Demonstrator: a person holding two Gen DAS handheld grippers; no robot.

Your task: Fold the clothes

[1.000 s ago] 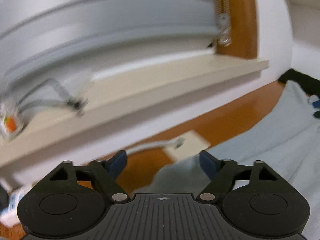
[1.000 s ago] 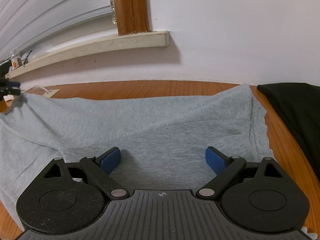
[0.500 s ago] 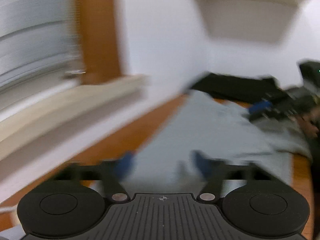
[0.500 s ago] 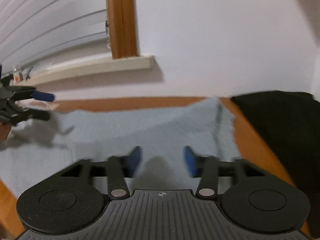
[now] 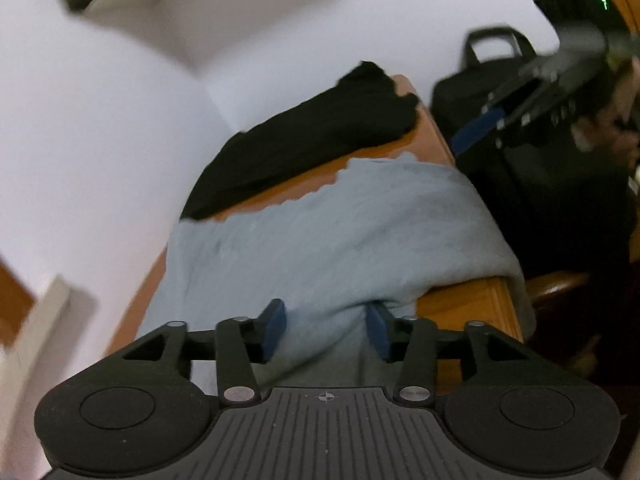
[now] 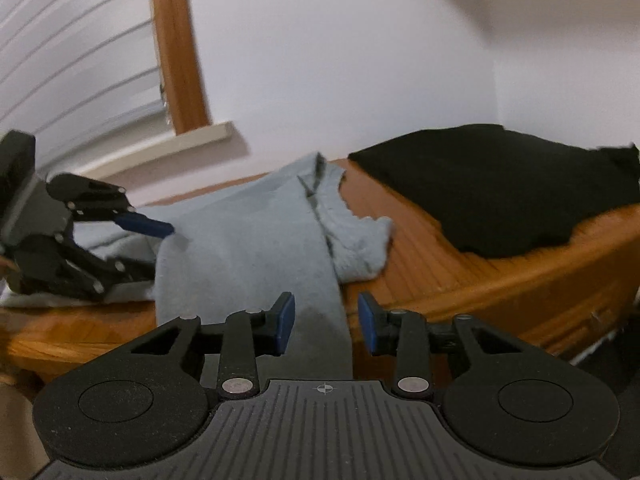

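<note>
Left gripper (image 5: 324, 330): its jaws have just been opening and stand part-open; grey cloth bunches between the pads, but whether they press on it I cannot tell.

Grey garment (image 6: 256, 240): lies on the wooden table (image 6: 500, 280), one fold apparently laid over, an end hanging off the near edge — judged roughly midway, with further folds and squaring left.

Right gripper (image 6: 325, 322): its jaws have just been opening slightly and stand part-open; the hanging strip sits between the pads without clear contact.

Black garment (image 6: 500, 188): far right, apart from the grey one — whether it is already folded I cannot tell.
</note>
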